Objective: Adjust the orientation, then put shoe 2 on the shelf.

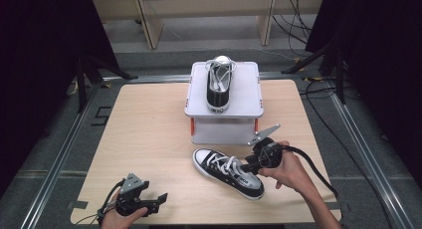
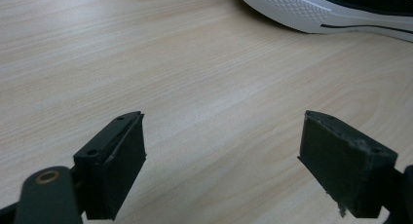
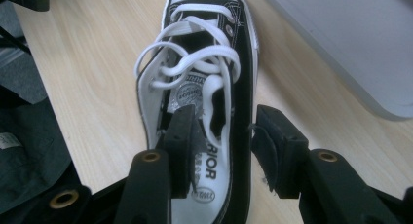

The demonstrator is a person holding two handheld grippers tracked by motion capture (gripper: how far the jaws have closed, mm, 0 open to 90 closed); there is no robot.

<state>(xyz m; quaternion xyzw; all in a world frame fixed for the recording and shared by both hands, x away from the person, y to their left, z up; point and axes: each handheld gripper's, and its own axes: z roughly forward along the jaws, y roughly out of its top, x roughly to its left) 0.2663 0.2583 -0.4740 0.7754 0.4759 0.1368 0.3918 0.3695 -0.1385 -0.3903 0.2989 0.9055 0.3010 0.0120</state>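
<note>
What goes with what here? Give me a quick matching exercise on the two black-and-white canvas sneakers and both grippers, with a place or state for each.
Things:
1. black-and-white canvas sneaker on the wooden table
2. second black-and-white canvas sneaker
3. left gripper
4. right gripper

Places or states:
A. open, nothing between its jaws, bare wood beneath
B. sits on top of the grey raised platform
C. one jaw inside a shoe's opening, the other outside its side wall
D. lies in front of the platform, laces loose

Pairs: 1-D, 2-B, 3-A, 4-C
</note>
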